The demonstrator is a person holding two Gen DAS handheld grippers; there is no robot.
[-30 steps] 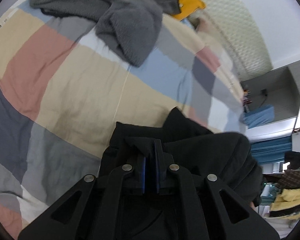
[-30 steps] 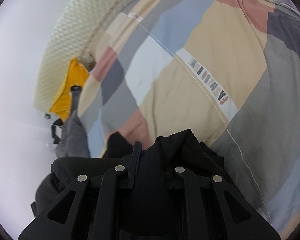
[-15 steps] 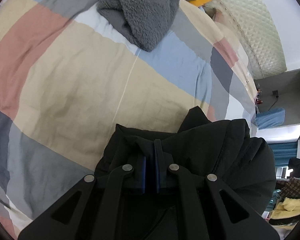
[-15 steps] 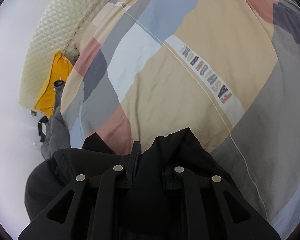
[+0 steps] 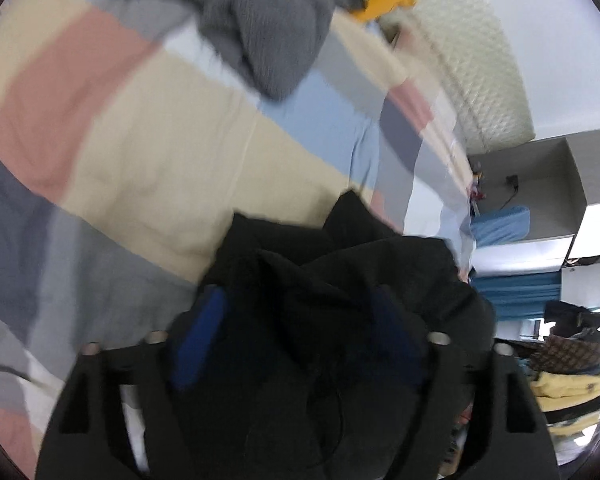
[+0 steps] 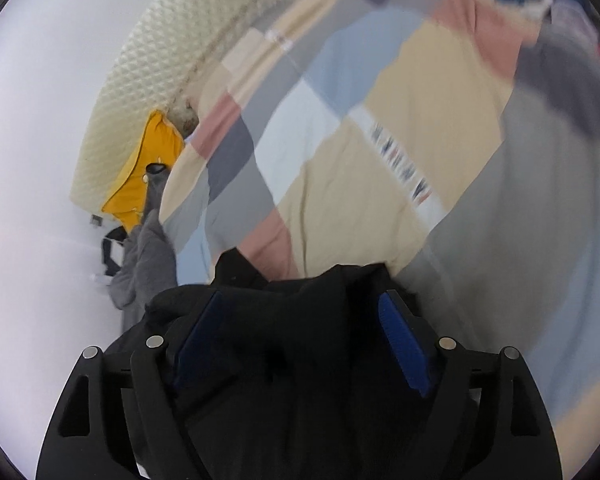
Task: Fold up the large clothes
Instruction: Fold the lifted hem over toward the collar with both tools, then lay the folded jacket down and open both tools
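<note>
Opening both jaws, I see the black garment (image 5: 340, 280) bunched between the spread pads of my left hand-held gripper (image 5: 296, 320) and right hand-held gripper (image 6: 304, 328), lying directly ahead on the patchwork bed (image 6: 380, 168).

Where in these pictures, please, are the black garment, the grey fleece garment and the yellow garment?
black garment (image 5: 340, 256): left wrist view, on the bunched fabric ahead of the fingers.
grey fleece garment (image 5: 272, 36): left wrist view, on its fuzzy middle fold.
yellow garment (image 6: 156, 160): right wrist view, on its flat upper part.
</note>
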